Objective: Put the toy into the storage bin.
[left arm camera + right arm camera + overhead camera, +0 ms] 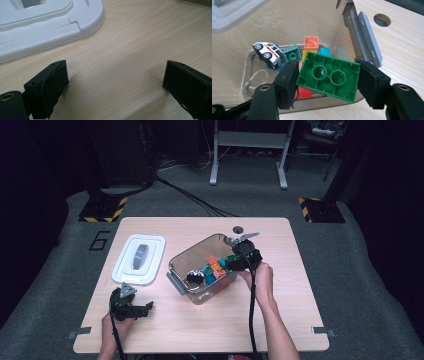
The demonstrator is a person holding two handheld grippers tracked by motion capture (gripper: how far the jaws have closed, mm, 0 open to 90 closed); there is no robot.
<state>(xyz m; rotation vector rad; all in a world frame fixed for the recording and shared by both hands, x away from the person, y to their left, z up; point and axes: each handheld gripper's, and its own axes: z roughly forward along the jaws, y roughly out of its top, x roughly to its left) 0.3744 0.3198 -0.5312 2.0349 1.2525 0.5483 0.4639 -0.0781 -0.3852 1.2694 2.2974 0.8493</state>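
The right gripper point(327, 80) clamps a green rectangular plastic brick point(328, 75), hollow underside showing, above the clear plastic bin point(176, 265). The left gripper point(115, 82) rests open on the pale woodgrain table point(280, 245), beside the white lid point(50, 22).

A pale wood-grain table point(280, 310) with rounded corners stands on grey floor. Near its far edge there is a round cable hole point(238, 228). Toward the left lies a white container lid point(139, 258), flat, with a grey handle in its middle. Near the centre sits a clear plastic bin point(176, 264), set at an angle, well apart from the lid. Small grey brackets point(320, 330) clip the table's near edge at both corners
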